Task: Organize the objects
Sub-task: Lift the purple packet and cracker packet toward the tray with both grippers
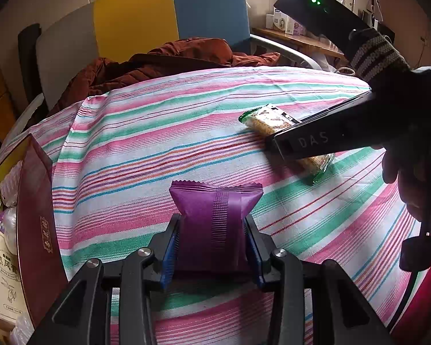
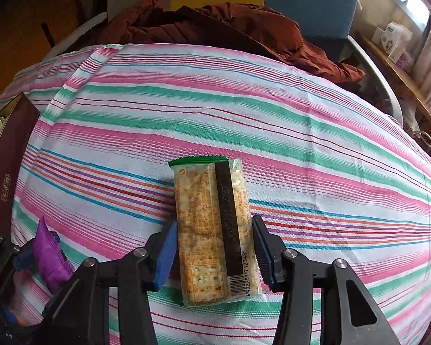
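My left gripper [image 1: 212, 230] is shut on a purple snack packet [image 1: 215, 218], its blue pads pressed against both sides, just above the striped cloth [image 1: 158, 143]. The packet also shows at the lower left of the right wrist view [image 2: 50, 253]. A clear cracker packet with green ends [image 2: 212, 230] lies flat on the cloth. My right gripper [image 2: 215, 247] is open, one finger on each side of the cracker packet with small gaps. In the left wrist view the right gripper [image 1: 275, 141] covers the middle of the cracker packet [image 1: 270, 118].
A dark red box [image 1: 37, 215] stands at the left edge with cartons and wrapped items inside; it also shows in the right wrist view [image 2: 5, 172]. A rust-brown jacket [image 2: 215, 23] lies on the chair beyond the cloth. A wooden shelf [image 2: 402, 86] stands at the far right.
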`<state>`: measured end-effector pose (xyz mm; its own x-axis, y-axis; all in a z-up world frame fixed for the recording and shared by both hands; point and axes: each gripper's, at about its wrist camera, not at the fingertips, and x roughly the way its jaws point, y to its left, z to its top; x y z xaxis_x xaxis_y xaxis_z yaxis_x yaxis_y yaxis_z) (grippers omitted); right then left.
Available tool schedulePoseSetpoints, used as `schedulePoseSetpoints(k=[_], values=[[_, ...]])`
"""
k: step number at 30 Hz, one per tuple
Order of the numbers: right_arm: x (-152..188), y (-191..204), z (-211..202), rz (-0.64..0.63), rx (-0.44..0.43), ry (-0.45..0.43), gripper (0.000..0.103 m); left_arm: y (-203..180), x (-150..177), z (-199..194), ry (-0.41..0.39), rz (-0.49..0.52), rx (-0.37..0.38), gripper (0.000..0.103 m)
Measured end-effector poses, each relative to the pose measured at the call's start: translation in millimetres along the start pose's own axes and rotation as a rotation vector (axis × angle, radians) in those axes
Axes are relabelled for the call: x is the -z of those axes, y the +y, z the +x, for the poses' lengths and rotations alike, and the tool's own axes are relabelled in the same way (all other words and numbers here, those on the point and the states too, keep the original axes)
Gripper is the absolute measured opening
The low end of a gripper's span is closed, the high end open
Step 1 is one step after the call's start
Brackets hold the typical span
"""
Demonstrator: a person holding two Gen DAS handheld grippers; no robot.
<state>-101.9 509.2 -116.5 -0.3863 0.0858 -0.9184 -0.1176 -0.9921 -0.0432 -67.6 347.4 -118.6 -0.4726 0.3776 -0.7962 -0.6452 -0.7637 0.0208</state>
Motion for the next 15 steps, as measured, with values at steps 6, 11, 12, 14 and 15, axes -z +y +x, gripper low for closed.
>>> schedulePoseSetpoints(k=[6,11,12,14,15], values=[[0.0,0.0,0.2,0.000,0.000,0.000,0.050,-1.6,-0.4,1.7,-0.004,0.008,-0.009,0.042],[-1.7,0.3,0.0,0.003,-0.002,-0.001,0.050,-2.5,-0.5,1.4,-0.005,0.009,-0.011,0.042],[-2.0,0.4,0.0,0.002,-0.002,-0.001,0.050,-2.7,-0.5,1.4,-0.004,0.010,-0.011,0.041],[-2.2,0.1,-0.3,0.004,-0.003,-0.002,0.050,-3.5,-0.5,0.9,-0.004,0.011,-0.013,0.041],[-2.3,-0.4,-0.6,0.005,-0.005,-0.002,0.049,-3.4,-0.7,0.8,-0.004,0.011,-0.014,0.041]])
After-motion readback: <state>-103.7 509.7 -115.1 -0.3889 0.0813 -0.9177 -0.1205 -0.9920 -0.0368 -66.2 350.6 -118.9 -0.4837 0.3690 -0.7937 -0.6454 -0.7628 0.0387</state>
